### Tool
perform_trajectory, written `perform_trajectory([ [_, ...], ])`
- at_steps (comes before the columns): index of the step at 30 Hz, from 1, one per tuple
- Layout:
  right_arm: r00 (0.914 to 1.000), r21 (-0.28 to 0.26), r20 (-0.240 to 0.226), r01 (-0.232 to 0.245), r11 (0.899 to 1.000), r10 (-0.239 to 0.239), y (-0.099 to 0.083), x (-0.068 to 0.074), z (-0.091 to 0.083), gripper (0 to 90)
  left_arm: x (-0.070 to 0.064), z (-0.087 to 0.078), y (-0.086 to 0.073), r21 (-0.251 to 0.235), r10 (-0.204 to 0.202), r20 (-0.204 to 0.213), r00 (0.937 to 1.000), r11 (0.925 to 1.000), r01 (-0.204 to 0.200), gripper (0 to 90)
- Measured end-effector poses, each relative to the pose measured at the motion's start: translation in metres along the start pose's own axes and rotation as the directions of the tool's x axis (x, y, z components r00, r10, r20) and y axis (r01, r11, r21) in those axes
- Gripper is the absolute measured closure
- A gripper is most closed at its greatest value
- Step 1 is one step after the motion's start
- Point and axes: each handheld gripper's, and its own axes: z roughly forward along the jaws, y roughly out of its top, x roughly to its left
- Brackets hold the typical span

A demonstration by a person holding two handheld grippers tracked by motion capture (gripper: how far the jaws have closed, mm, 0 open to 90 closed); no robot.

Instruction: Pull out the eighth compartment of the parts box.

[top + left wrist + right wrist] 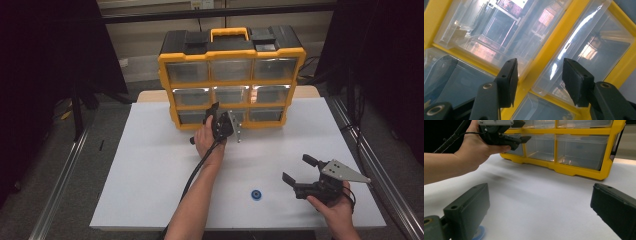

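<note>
A yellow and black drawer cabinet [231, 75] with clear plastic drawers stands at the back of the white table [150, 165]. My left gripper [216, 111] is open, its jaws close up against the bottom row of drawers. In the left gripper view the left gripper [540, 65] straddles a yellow divider [549, 50] between two clear drawers, gripping nothing. My right gripper [296, 168] stands open over the front right of the table, empty. A small blue ring [257, 194] lies on the table to its left, and the blue ring [479, 233] peeks out beside the left jaw in the right gripper view.
The cabinet [574, 147] fills the table's back middle. Dark curtains hang at both sides and metal rails [60, 185] run along the table's edges. Bare white surface lies at the table's left and front.
</note>
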Motion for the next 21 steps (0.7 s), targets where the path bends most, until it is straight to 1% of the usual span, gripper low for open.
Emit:
perform_trajectory([
  [2,1.0000,0.000,-0.001,0.000,1.000,0.000,0.0001,0.0003,0.0000,1.9,0.0000,-0.0008,0.0000,0.008,-0.003,-0.001,1.0000,1.0000,0.003,48.1],
  [4,1.0000,0.000,-0.001,0.000,1.000,0.000,0.0000,0.0003,0.0000,1.9,0.0008,-0.0015,0.0006,0.004,-0.006,-0.003,1.0000,1.0000,0.006,50.4],
  [5,1.0000,0.000,-0.001,0.000,1.000,0.000,0.0000,0.0003,0.0000,1.9,0.0006,-0.0014,0.0005,-0.003,-0.013,-0.007,0.9999,0.9999,0.013,50.6],
  [7,1.0000,0.000,0.000,0.000,1.000,0.000,0.0000,0.0003,0.0004,1.9,0.0013,-0.0020,0.0005,0.001,-0.011,-0.016,0.9998,0.9999,0.011,51.1],
  [8,1.0000,0.000,0.000,0.000,1.000,0.000,0.0000,0.0003,0.0004,1.9,0.0021,-0.0020,0.0006,-0.006,-0.011,-0.016,0.9998,0.9999,0.011,51.1],
  [9,1.0000,-0.001,0.001,0.003,1.000,-0.003,-0.0001,0.0002,0.0005,1.9,0.0022,-0.0023,0.0004,0.000,-0.014,-0.010,0.9999,0.9999,0.014,51.3],
  [10,1.0000,-0.001,0.002,0.002,1.000,-0.002,-0.0001,0.0003,0.0004,1.9,0.0020,-0.0022,0.0001,0.000,-0.009,-0.006,0.9999,1.0000,0.009,51.5],
  [11,1.0000,0.000,0.001,0.003,1.000,-0.003,-0.0002,0.0003,0.0006,1.9,0.0008,-0.0010,0.0000,-0.008,-0.006,-0.006,1.0000,0.9999,0.006,50.4],
  [12,1.0000,0.001,-0.001,0.003,1.000,-0.003,-0.0002,0.0002,0.0007,1.9,0.0004,-0.0013,-0.0008,0.000,-0.003,-0.005,1.0000,1.0000,0.003,49.2],
  [13,1.0000,0.001,-0.001,0.003,1.000,-0.003,-0.0002,0.0002,0.0007,1.9,-0.0002,-0.0013,-0.0018,0.002,-0.012,0.002,0.9999,0.9999,0.012,48.6],
  [15,1.0000,0.001,0.000,0.003,1.000,-0.003,-0.0001,0.0004,0.0005,1.9,-0.0011,-0.0016,-0.0031,0.022,-0.006,0.003,1.0000,0.9997,0.006,48.7],
  [16,1.0000,0.000,0.001,0.002,1.000,-0.002,-0.0001,0.0004,0.0005,1.9,-0.0015,-0.0013,-0.0035,0.020,-0.007,-0.003,1.0000,0.9998,0.007,49.4],
  [17,1.0000,0.000,0.001,0.003,1.000,-0.003,-0.0001,0.0003,0.0005,1.9,-0.0022,-0.0014,-0.0039,0.026,-0.006,0.006,1.0000,0.9997,0.006,49.7],
  [18,1.0000,-0.001,0.001,0.004,1.000,-0.004,-0.0001,0.0002,0.0005,1.9,-0.0036,-0.0008,-0.0036,0.012,-0.006,0.002,1.0000,0.9999,0.006,49.1],
  [19,1.0000,-0.001,0.001,0.004,1.000,-0.004,-0.0001,0.0001,0.0006,1.9,-0.0051,-0.0010,-0.0034,0.013,-0.009,0.013,0.9999,0.9999,0.009,49.1],
  [20,1.0000,0.000,0.001,0.004,1.000,-0.004,-0.0002,0.0000,0.0007,1.9,-0.0055,-0.0003,-0.0031,0.002,-0.009,0.006,0.9999,1.0000,0.009,48.2],
  [21,1.0000,0.003,0.001,0.003,1.000,-0.003,-0.0002,0.0001,0.0008,1.9,-0.0057,-0.0001,-0.0031,0.004,-0.009,0.003,1.0000,1.0000,0.009,45.9],
])
